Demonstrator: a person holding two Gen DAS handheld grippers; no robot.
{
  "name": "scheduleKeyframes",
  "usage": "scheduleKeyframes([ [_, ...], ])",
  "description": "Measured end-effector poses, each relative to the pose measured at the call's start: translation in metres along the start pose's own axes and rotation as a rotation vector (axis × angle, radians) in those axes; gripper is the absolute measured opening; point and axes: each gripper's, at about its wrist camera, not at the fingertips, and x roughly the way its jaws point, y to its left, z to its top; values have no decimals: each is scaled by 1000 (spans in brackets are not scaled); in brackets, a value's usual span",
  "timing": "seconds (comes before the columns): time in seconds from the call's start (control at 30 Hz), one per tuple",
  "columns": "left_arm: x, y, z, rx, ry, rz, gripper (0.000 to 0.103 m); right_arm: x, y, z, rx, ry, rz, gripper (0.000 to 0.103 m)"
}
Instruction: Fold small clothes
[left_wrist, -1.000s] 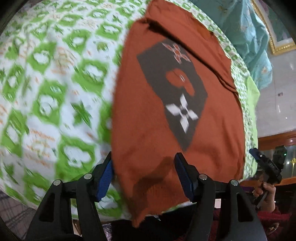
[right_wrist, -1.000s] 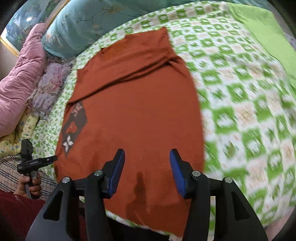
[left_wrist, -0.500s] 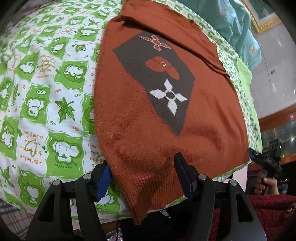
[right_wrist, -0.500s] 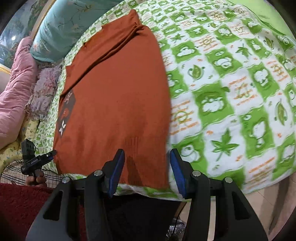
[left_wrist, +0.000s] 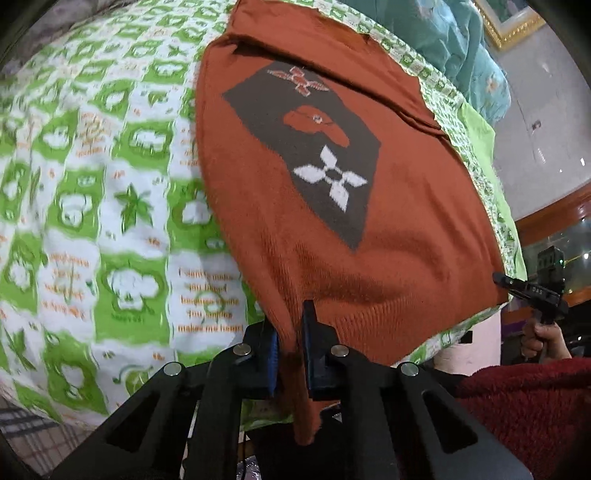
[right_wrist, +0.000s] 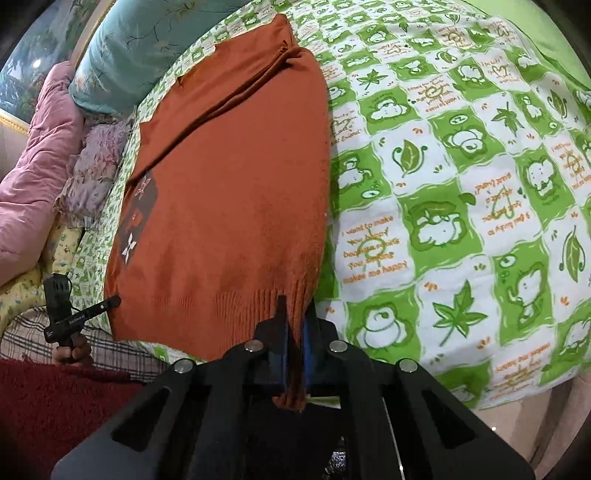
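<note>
A rust-orange knit sweater (left_wrist: 388, 229) lies flat on the bed, with a dark diamond patch bearing a white flower (left_wrist: 328, 181). My left gripper (left_wrist: 290, 332) is shut on the sweater's ribbed hem at its near left corner. My right gripper (right_wrist: 293, 328) is shut on the hem at the near right corner of the same sweater (right_wrist: 229, 206). Each gripper shows small in the other's view, the right one in the left wrist view (left_wrist: 539, 291) and the left one in the right wrist view (right_wrist: 74, 317). The sweater's sleeves lie folded across the far end.
The bed carries a green and white patterned sheet (right_wrist: 461, 206) (left_wrist: 92, 206). A teal pillow (right_wrist: 147, 40), a pink quilt (right_wrist: 33, 155) and a lilac cloth (right_wrist: 92, 173) lie at the headboard side. The bed's near edge runs just under both grippers.
Both grippers were open over the hem corners and have now shut on the fabric. The hem is pinched and slightly gathered at each corner.
</note>
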Motion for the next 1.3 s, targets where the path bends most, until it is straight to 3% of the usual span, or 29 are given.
scheduleKeyframes([
  [0.3,-28,1,20,-79,-81,-136,5,-16,14,15,22,-63,120,7],
  [0.47,-47,-1,56,-113,-170,-177,5,-32,28,42,33,-163,168,7],
  [0.63,-65,-9,103,-79,-264,-203,4,-41,47,83,7,-248,197,7],
  [0.93,-70,-6,202,-88,-424,-169,4,-33,58,183,-8,-375,170,7],
  [1.3,-24,23,292,-152,-443,-60,4,33,62,301,-48,-363,113,7],
])
